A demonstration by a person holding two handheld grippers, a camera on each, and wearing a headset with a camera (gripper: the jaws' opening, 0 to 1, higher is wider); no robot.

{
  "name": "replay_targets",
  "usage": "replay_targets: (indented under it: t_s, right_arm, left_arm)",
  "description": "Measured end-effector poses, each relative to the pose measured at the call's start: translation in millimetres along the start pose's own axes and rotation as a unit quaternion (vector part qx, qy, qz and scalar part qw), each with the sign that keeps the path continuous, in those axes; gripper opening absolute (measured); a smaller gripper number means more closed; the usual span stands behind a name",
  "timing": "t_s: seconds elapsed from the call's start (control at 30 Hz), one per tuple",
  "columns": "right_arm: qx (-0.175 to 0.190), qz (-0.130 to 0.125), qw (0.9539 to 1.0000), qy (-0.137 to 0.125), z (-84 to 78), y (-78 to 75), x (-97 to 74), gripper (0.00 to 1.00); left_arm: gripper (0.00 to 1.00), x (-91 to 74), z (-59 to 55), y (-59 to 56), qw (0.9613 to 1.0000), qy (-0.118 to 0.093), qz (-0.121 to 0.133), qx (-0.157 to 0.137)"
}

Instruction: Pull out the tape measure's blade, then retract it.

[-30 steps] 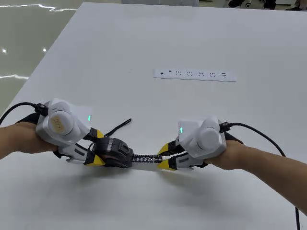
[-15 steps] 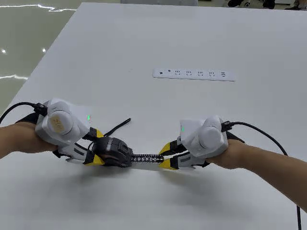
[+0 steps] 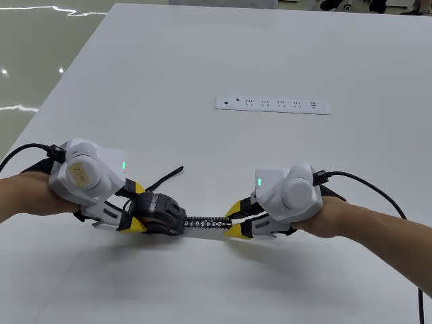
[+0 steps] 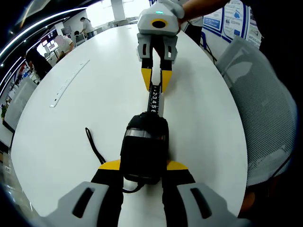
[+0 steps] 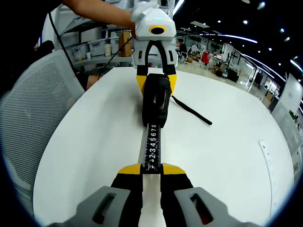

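**A tape measure held between two tongs, with a short run of blade out.**

The left tongs [image 3: 137, 207] are clamped on the black tape measure [image 3: 160, 213], one yellow-tipped jaw on each side of its body. It sits low at the near part of the white counter [image 3: 202, 61], and it is unclear whether it touches the surface. A short length of blade [image 3: 206, 222], black with white numbers, runs straight out of the tape measure to the right tongs [image 3: 234, 220]. Their jaws are closed on the blade's free end. In the right gripper view the numbers 2 to 8 read along the blade [image 5: 151, 144] between the jaw tips and the tape measure. A black strap [image 3: 165, 179] trails on the counter just behind the tape measure. A white power strip [image 3: 273, 105] lies well beyond the tape measure, farther up the counter.
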State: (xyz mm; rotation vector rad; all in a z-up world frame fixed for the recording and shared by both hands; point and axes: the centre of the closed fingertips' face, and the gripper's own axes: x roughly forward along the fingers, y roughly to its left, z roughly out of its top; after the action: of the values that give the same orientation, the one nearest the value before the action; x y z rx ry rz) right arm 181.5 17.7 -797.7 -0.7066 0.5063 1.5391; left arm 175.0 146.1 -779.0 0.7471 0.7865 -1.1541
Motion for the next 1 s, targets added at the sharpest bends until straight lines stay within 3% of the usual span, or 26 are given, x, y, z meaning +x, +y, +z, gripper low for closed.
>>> replay_targets:
  t_s: [1.0]
  right_arm:
    - [0.000,0.000,1.0000,0.003,-7.0,0.6,-5.9,0.12]
  left_arm:
    - [0.26,0.3,0.8,-0.5,1.0000,-0.001,0.001,-0.002]
